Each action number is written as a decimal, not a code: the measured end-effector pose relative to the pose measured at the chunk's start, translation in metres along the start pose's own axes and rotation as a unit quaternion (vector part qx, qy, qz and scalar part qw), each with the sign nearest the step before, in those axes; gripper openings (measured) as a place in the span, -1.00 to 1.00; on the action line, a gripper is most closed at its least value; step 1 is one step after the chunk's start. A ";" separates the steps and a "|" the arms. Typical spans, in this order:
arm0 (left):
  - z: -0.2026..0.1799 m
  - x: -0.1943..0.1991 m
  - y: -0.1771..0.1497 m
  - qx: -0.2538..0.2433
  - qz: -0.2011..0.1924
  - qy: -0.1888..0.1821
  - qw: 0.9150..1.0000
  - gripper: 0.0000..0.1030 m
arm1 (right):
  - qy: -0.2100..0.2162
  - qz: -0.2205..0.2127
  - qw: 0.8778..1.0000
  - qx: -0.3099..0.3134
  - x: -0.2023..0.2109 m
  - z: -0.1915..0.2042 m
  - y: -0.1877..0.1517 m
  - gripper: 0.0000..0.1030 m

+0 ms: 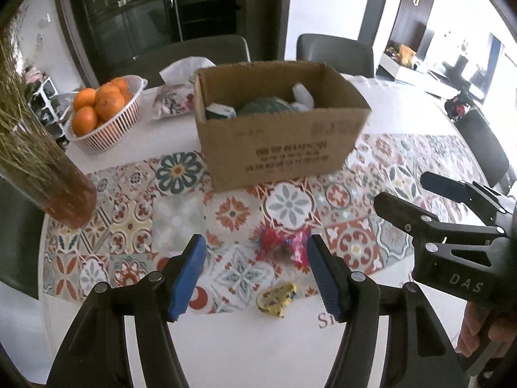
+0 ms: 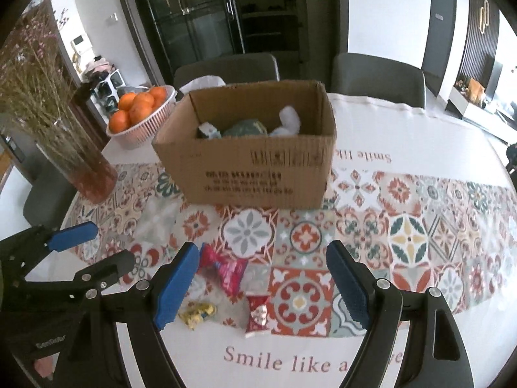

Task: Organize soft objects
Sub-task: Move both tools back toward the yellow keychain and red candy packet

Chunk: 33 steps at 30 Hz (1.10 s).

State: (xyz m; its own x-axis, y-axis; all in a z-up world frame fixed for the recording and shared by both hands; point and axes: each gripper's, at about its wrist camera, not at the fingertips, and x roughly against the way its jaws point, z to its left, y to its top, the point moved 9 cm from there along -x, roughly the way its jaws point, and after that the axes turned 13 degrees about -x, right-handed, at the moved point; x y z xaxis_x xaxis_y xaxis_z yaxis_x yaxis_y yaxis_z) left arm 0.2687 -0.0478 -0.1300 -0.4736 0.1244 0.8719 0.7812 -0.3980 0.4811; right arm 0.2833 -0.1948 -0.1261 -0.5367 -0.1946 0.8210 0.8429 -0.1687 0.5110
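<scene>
An open cardboard box (image 1: 281, 148) (image 2: 252, 165) stands mid-table and holds a green soft item (image 1: 266, 105) (image 2: 245, 127), a white one (image 1: 303, 95) (image 2: 289, 118) and a small pack. On the patterned cloth near me lie a red-pink crinkled packet (image 1: 281, 242) (image 2: 226, 268), a yellow soft toy (image 1: 276, 296) (image 2: 197, 313) and a small red packet (image 2: 257, 312). My left gripper (image 1: 257, 278) is open and empty above the red-pink packet and toy. My right gripper (image 2: 263, 286) is open and empty above the small red packet; it also shows at the right of the left view (image 1: 429, 194).
A white basket of oranges (image 1: 103, 113) (image 2: 142, 116) and a tissue pack (image 1: 181, 93) stand behind the box on the left. A glass vase of dried flowers (image 1: 42, 168) (image 2: 74, 148) stands at the left. Grey chairs (image 1: 336, 53) line the far edge.
</scene>
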 end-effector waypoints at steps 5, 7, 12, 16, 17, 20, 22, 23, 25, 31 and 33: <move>-0.011 -0.007 -0.020 -0.005 0.002 -0.019 1.000 0.24 | 0.005 0.002 1.000 -0.002 0.000 -0.002 -0.019 0.60; -0.016 -0.011 -0.030 -0.010 0.004 -0.026 1.000 0.24 | 0.004 0.004 1.000 0.001 -0.001 -0.002 -0.026 0.60; -0.023 -0.022 -0.052 -0.013 0.016 -0.041 0.999 0.24 | -0.006 0.007 1.000 0.016 -0.006 -0.001 -0.042 0.60; -0.027 -0.033 -0.066 -0.020 0.031 -0.047 0.998 0.24 | -0.009 0.027 1.000 0.011 -0.018 -0.006 -0.057 0.59; -0.028 -0.036 -0.070 -0.024 0.034 -0.048 0.998 0.24 | -0.010 0.031 0.999 0.011 -0.022 -0.007 -0.061 0.59; -0.032 -0.045 -0.080 -0.035 0.047 -0.053 0.997 0.24 | -0.012 0.048 0.999 0.010 -0.031 -0.010 -0.073 0.59; -0.034 -0.051 -0.085 -0.037 0.058 -0.059 0.996 0.24 | -0.014 0.055 0.998 0.007 -0.036 -0.013 -0.080 0.59; -0.034 -0.055 -0.088 -0.039 0.064 -0.060 0.995 0.24 | -0.016 0.059 0.998 0.006 -0.039 -0.015 -0.082 0.59; -0.036 -0.063 -0.093 -0.040 0.075 -0.064 0.994 0.24 | -0.018 0.067 0.998 0.002 -0.045 -0.018 -0.087 0.59; -0.044 -0.083 -0.101 -0.065 0.096 -0.085 0.990 0.24 | -0.021 0.089 0.996 0.005 -0.063 -0.024 -0.097 0.58; -0.046 -0.091 -0.102 -0.080 0.101 -0.088 0.988 0.24 | -0.024 0.099 0.995 0.008 -0.070 -0.025 -0.101 0.57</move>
State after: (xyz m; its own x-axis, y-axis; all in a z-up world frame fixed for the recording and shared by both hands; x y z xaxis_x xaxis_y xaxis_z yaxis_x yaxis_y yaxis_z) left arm 0.2136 -0.0602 -0.2628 -0.2248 0.1789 0.9578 0.7716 -0.5677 0.2871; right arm 0.2346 -0.1885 -0.2422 -0.3571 -0.1762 0.9173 0.9330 -0.1153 0.3410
